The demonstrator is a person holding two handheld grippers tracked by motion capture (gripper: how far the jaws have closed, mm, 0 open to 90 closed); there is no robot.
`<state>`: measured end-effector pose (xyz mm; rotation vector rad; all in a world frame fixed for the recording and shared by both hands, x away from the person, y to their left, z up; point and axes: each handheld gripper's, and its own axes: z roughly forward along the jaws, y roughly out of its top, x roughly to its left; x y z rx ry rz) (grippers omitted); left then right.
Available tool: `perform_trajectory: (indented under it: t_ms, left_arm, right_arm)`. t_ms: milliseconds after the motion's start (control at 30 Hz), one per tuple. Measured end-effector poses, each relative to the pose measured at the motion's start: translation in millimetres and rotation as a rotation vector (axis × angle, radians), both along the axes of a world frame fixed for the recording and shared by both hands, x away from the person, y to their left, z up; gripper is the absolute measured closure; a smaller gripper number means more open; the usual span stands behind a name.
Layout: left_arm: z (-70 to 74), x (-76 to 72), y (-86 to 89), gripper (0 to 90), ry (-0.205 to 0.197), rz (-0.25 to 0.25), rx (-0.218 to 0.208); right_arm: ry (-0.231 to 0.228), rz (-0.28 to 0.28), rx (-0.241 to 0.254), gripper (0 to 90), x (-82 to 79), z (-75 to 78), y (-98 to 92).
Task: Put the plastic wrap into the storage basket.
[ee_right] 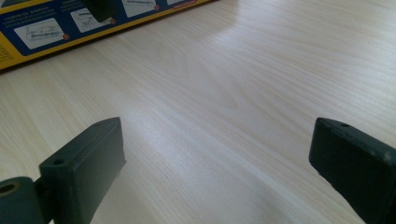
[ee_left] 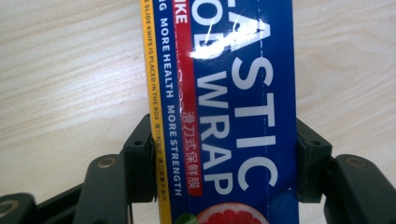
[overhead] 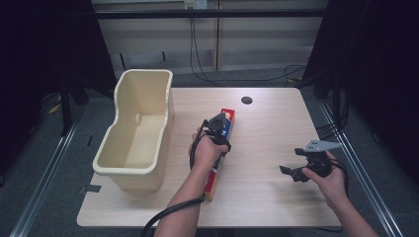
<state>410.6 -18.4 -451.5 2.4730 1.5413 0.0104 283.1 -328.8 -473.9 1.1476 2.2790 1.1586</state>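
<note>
- Between my left gripper's (ee_left: 224, 161) jaws sits the plastic wrap box (ee_left: 224, 93), pads pressed flat on both long sides, so that one's clamped on it.
- Box is glossy printed cardboard, long and square-edged, blue face with a yellow edge stripe.
- Its long axis runs straight away from my jaws, and on the table (overhead: 267, 128) it points from my side toward the far edge.
- My right gripper (overhead: 299, 170) is well off to the right, jaws wide, nothing in them, over pale smooth woodgrain.
- Cream plastic bin (overhead: 136, 131) with rounded walls sits left of the box.
</note>
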Motion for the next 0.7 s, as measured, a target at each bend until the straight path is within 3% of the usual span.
perform_trajectory:
  t_ms: [167,200,467,700]
  left_arm:
    - [13.2,-0.4,2.5,40.5,0.021,-0.016,-0.005]
    - [21.0,-0.1,4.7,40.7,0.05,-0.026,0.003]
    - [43.6,-0.6,11.5,40.8,0.067,-0.016,-0.05]
    - [72.2,-3.3,16.8,40.8,0.066,-0.036,-0.039]
  right_arm:
    - [0.002,0.0,0.001,3.1,-0.3,-0.2,0.0]
    - [0.004,0.003,0.001,3.1,-0.1,-0.2,-0.3]
    - [0.003,-0.002,0.001,3.0,-0.8,-0.2,-0.2]
    - [0.004,0.006,0.003,2.8,-0.1,-0.8,0.9]
